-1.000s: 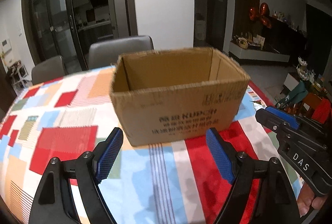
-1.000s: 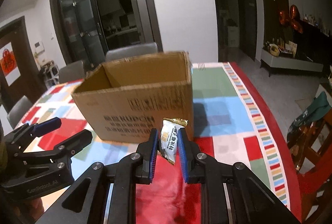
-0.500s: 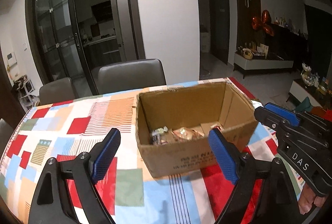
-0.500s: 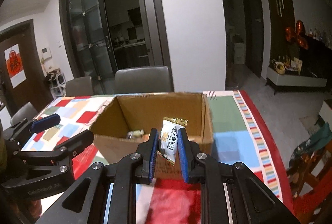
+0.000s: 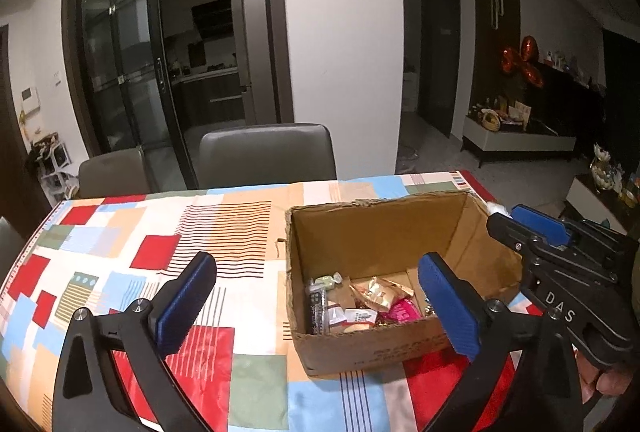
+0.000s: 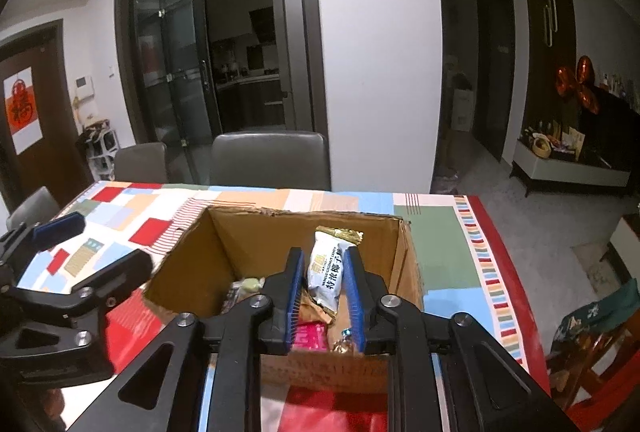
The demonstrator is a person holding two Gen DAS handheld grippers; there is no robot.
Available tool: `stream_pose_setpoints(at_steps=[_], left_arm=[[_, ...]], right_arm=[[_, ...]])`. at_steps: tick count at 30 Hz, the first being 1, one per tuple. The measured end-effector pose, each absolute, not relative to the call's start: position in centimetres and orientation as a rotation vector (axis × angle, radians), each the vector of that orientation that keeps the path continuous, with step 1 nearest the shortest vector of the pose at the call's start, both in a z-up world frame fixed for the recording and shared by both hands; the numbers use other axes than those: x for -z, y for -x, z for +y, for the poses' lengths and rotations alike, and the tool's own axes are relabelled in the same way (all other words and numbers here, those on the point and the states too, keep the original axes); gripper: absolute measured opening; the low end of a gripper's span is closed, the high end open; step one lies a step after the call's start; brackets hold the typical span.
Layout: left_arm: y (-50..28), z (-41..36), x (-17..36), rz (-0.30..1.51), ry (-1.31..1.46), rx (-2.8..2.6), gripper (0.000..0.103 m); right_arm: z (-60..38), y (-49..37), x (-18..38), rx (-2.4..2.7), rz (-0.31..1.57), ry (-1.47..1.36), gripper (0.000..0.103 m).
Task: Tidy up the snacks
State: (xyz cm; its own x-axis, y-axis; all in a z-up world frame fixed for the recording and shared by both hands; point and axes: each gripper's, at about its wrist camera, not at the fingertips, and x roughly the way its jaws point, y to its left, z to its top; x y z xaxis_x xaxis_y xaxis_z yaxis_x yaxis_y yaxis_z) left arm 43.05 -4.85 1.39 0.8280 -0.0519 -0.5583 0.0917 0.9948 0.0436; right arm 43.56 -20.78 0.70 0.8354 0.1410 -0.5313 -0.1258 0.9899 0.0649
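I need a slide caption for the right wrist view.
Right gripper holds a white snack packet above the open cardboard box.

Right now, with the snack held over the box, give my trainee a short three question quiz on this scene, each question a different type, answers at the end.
1. True or false: the right claw is shut on a white snack packet.
2. Multiple choice: the left claw is A) shut on a packet, B) open with nothing between its pads, C) inside the box.
3. Fill in: the cardboard box stands on a table covered by a ____ tablecloth.

Key
1. True; the packet stands upright between the pads, above the open box.
2. B.
3. Patchwork; red, blue, orange and green blocks. Other wrapped snacks already lie on the box floor.
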Motion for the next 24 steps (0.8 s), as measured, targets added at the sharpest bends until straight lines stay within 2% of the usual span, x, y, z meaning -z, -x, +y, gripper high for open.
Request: stream_pose_setpoints(at_steps=[3,6,9,12,17,19,24], left_arm=[[-43.1,-4.6,-1.3,0.592,-0.066,0.072,0.103],[-42.8,-4.5,-1.4,0.589,-0.062,0.075,0.103],[-42.0,-4.5,-1.8,0.582,-0.061,0.079,0.103],[-40.8,-4.5,-2.3,0.575,-0.059,0.087,0.103],[-38.1,-4.6,-3.2,0.563,-0.063,0.093,0.103],[-36.8,-4.7,-3.6,0.556,-0.071,0.102,0.103],[-34.0,-4.5,-4.6,0.548,-0.067,0.098,0.103]], right_arm=[[-20.8,-43.7,-0.6,-0.13,0.575,-0.03,0.032],[-20.8,-43.3,-0.7,-0.12,0.58,-0.027,0.042],[-21.0,-42.3,-1.1,-0.114,0.583,-0.019,0.046],[-21.4,-40.9,-1.7,-0.109,0.588,-0.037,0.055],[-22.0,-38.1,-2.7,-0.094,0.59,-0.054,0.059],[-22.1,-36.9,-3.1,-0.083,0.587,-0.05,0.066],[-22.3,-34.0,-4.2,-0.058,0.592,-0.042,0.068]])
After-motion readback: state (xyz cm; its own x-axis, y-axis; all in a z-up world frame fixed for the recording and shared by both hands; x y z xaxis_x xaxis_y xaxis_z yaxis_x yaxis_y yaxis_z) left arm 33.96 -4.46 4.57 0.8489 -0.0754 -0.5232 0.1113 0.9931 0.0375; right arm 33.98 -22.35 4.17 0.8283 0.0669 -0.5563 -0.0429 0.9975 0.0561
